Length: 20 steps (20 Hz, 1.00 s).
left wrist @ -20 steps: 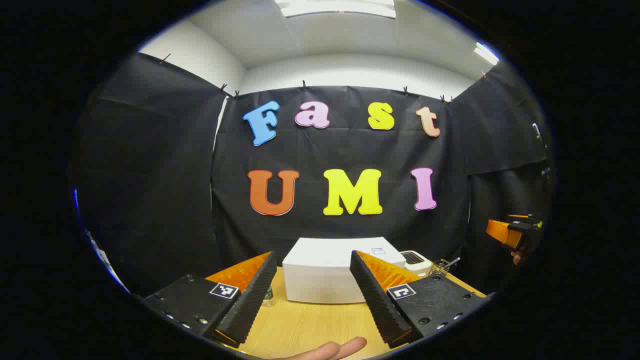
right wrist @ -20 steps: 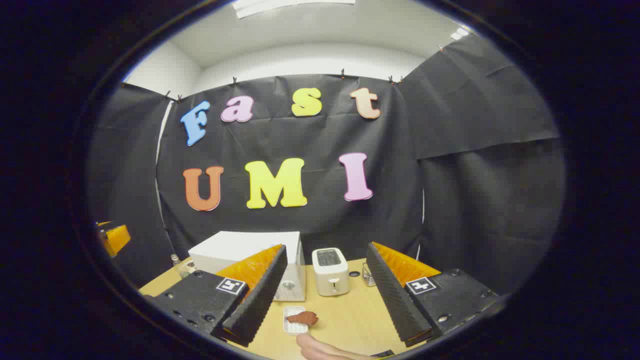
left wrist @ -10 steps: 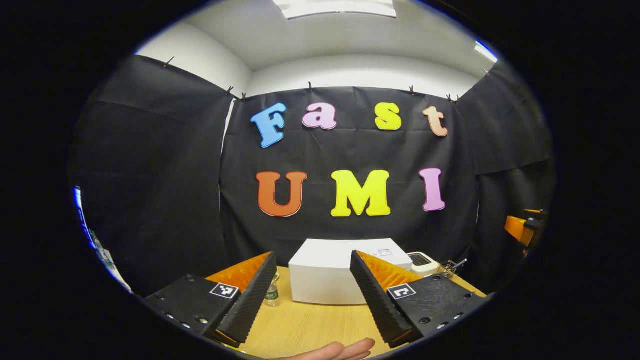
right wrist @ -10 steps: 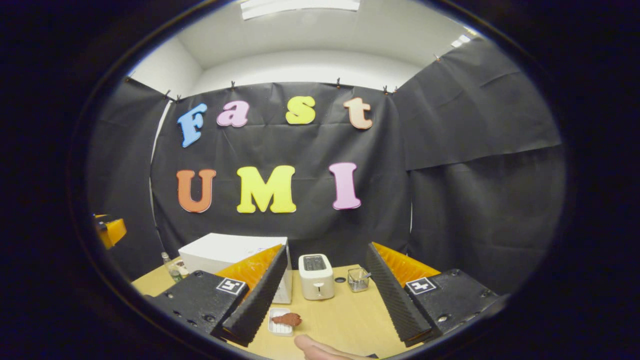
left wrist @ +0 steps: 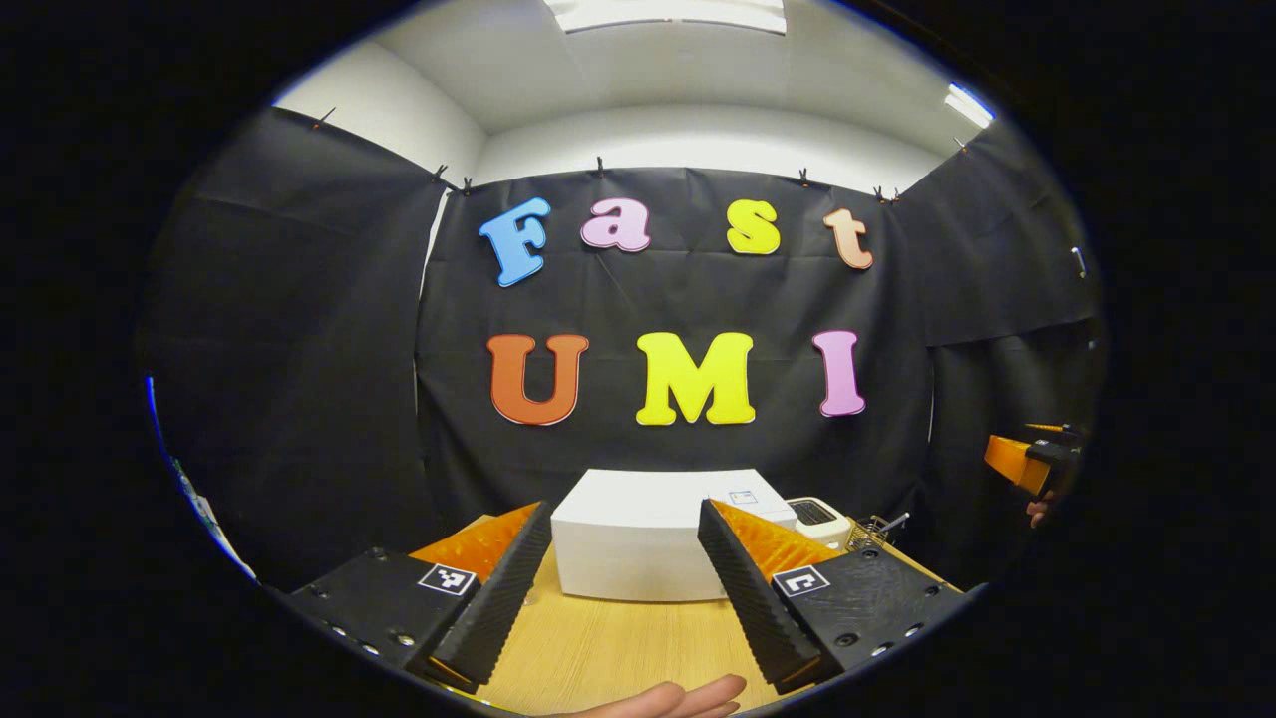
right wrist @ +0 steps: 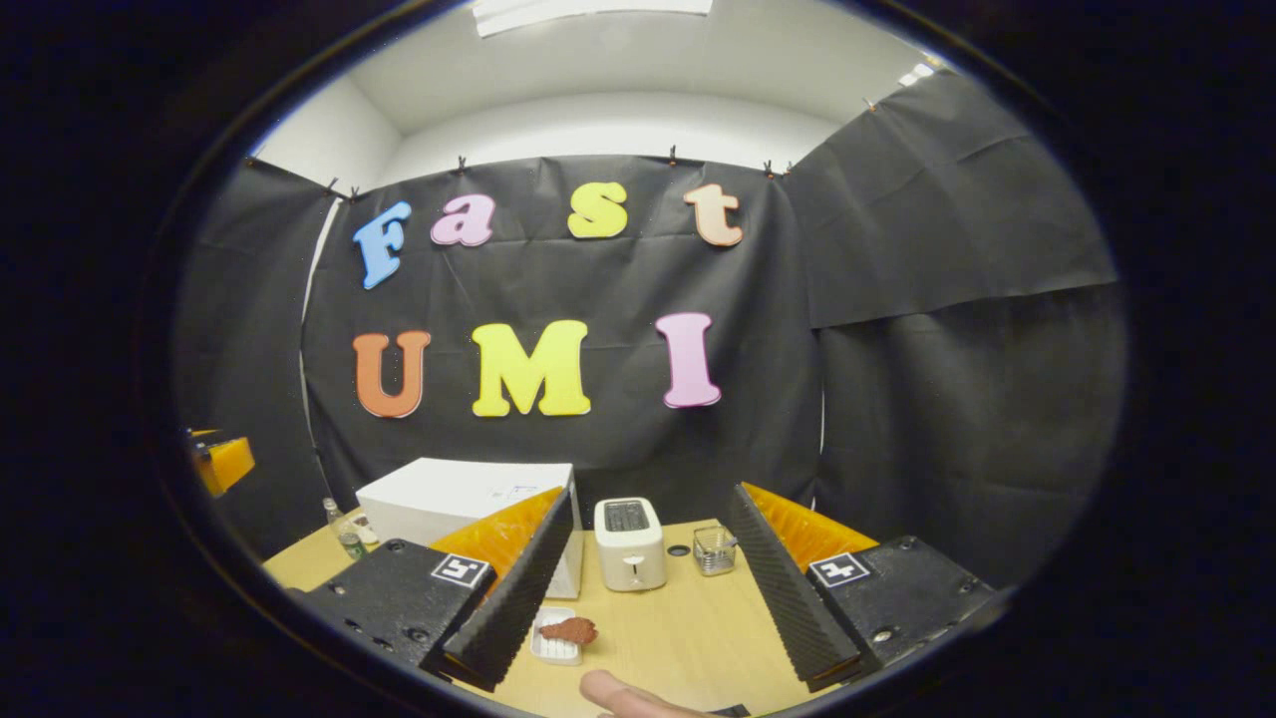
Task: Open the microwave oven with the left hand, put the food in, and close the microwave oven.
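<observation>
While nothing has yet begun, the counter (right wrist: 688, 628) carries the shut white microwave (left wrist: 638, 543) at the far side; both left tongs (left wrist: 623, 583) and right tongs (right wrist: 653, 598) hover wide apart, empty; the food (right wrist: 569, 629) waits near on its small tray (right wrist: 554, 650).

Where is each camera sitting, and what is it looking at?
Left gripper view: rides on the left gripper, facing the microwave on the table; its open fingers and a hand show.
Right gripper view: rides on the right gripper, facing the toaster and the food; its open fingers show.
Both share the microwave, toaster and table.
</observation>
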Tool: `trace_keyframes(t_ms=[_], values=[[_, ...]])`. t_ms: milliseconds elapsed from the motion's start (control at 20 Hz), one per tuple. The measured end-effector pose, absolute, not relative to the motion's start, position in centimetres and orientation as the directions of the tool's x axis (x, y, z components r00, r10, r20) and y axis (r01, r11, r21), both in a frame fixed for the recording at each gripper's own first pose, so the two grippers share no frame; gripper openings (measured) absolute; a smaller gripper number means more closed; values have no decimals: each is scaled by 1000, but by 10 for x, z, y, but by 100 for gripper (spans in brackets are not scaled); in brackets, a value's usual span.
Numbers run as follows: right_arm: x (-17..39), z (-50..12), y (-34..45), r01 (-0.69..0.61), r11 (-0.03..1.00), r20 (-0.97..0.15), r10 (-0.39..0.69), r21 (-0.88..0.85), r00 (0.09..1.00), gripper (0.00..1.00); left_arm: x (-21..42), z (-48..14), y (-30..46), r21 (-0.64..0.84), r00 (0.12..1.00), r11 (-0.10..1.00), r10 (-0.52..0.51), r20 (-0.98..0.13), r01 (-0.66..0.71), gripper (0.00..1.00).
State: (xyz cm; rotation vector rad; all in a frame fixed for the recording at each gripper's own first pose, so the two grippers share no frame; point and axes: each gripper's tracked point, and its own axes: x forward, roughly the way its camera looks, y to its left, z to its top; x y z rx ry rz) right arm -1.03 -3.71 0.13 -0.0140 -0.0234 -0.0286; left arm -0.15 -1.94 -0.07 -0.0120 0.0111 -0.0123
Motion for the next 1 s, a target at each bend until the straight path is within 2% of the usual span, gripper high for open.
trace_keyframes(t_ms=[250,350,400,450,750,900,950,1000], values=[[-14,0,-46,23,1000,37,-23,-12,999,100,13,-20,-40,-75,997,996,-48,-57,43,92],[-13,-2,-50,19,1000,36,-19,-12,999,100,25,-31,-46,-52,996,997,-52,-73,49,92],[-14,-1,-52,15,1000,40,-15,-7,999,94,31,-36,-49,-34,996,998,-49,-79,47,92],[-13,0,-52,11,1000,44,-11,-5,999,100,37,-46,-55,-20,994,998,-53,-93,51,92],[-13,-9,-62,7,1000,30,-7,12,1000,100,80,-110,-96,-33,974,996,-84,-211,79,92],[-17,-13,-69,22,999,27,-23,30,999,100,104,-139,-113,-35,968,995,-97,-231,92,92],[-17,-15,-69,16,1000,28,-17,25,999,94,112,-148,-118,-33,967,994,-105,-233,100,93],[-16,-15,-71,18,1000,30,-19,20,999,100,120,-158,-125,-33,964,993,-119,-238,114,93]])
